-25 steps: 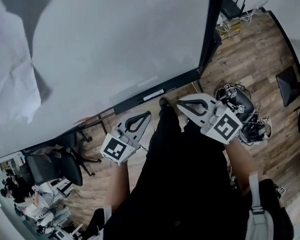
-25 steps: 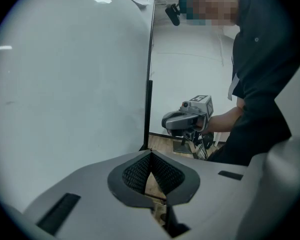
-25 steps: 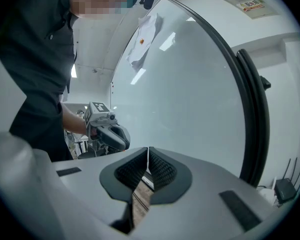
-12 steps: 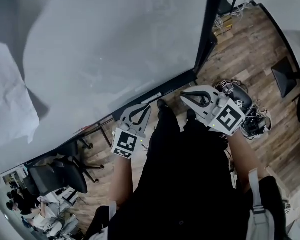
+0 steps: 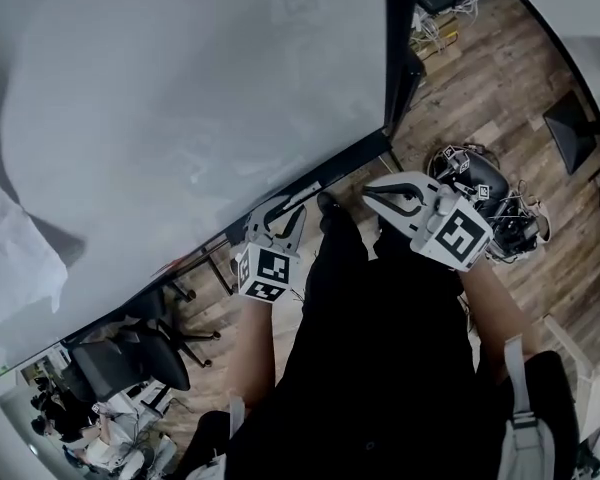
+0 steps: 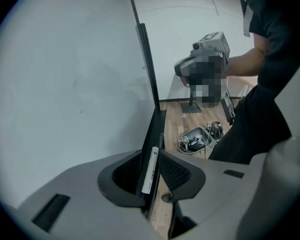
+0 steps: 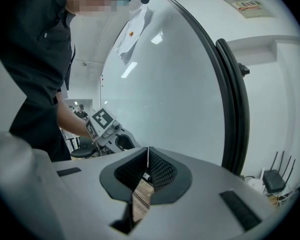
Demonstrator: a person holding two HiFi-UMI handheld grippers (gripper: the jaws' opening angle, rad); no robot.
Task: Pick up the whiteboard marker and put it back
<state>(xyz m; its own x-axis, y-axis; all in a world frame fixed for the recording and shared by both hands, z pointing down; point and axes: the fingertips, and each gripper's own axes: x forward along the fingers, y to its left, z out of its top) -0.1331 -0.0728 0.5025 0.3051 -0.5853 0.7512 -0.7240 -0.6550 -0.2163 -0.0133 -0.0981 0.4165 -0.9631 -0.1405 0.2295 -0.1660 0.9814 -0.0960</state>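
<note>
Your left gripper (image 6: 153, 152), jaws narrowly parted, frames the whiteboard marker (image 6: 150, 171) at the whiteboard (image 6: 65, 84)'s bottom edge; your right gripper (image 7: 148, 149) is pressed together.

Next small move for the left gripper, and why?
Probably ease the left gripper forward along its jaws until the pads straddle the whiteboard marker, then close. Its jaws stand narrowly apart with the marker lined up in the gap, lying on the whiteboard tray. Whether the pads touch it isn't clear. The right gripper is shut on nothing.

Bright even indoor light, fisheye vignetting, glare on whiteboard (image 7: 165, 99)
</note>
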